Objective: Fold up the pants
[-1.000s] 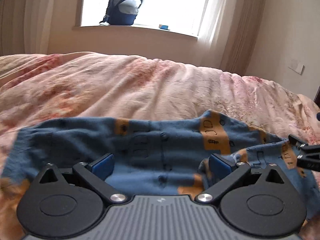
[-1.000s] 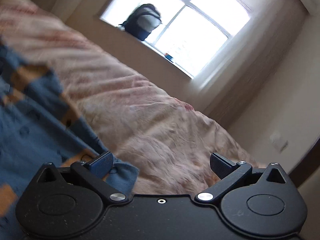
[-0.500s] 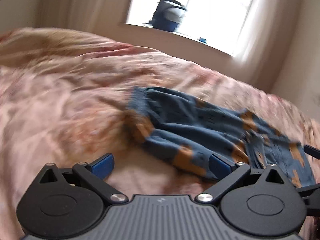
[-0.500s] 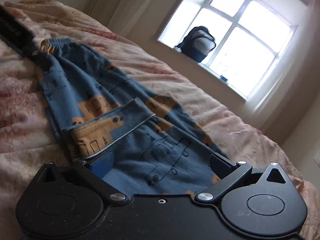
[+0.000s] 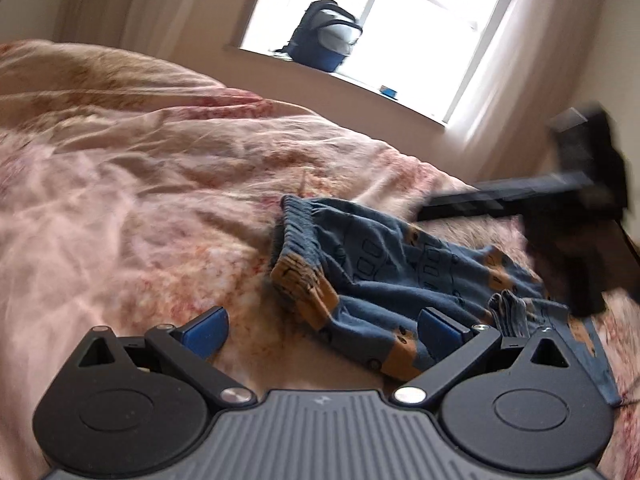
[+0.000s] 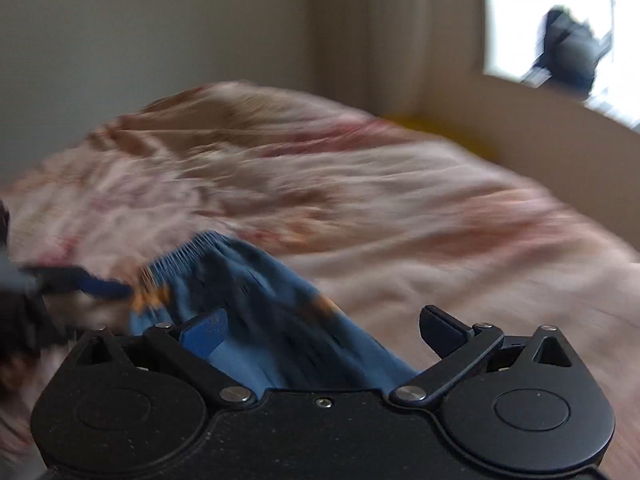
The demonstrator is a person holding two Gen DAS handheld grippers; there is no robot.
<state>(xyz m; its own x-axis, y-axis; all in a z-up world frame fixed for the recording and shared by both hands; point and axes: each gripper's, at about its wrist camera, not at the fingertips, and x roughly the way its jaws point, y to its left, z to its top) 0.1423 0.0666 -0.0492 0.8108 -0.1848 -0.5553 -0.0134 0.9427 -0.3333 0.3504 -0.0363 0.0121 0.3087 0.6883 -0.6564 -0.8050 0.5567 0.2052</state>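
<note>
The blue pants [image 5: 404, 276] lie bunched on the bed [image 5: 160, 184], right of centre in the left view. Both tongs are released: the left tongs [image 5: 320, 328] gape over the waistband end, and the right tongs [image 6: 320, 330] are closing, cloth between but unpinched. Best to flatten the bunched cloth before creasing.

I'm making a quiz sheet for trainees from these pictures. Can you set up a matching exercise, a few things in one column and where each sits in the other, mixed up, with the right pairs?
Things:
1. backpack
2. pants
3. bedspread
4. curtain

Places:
A. lying crumpled on the bed
B. hanging beside the window
C. standing on the windowsill
D. spread over the bed, under the clothing

Pairs: 1-C, 2-A, 3-D, 4-B
</note>
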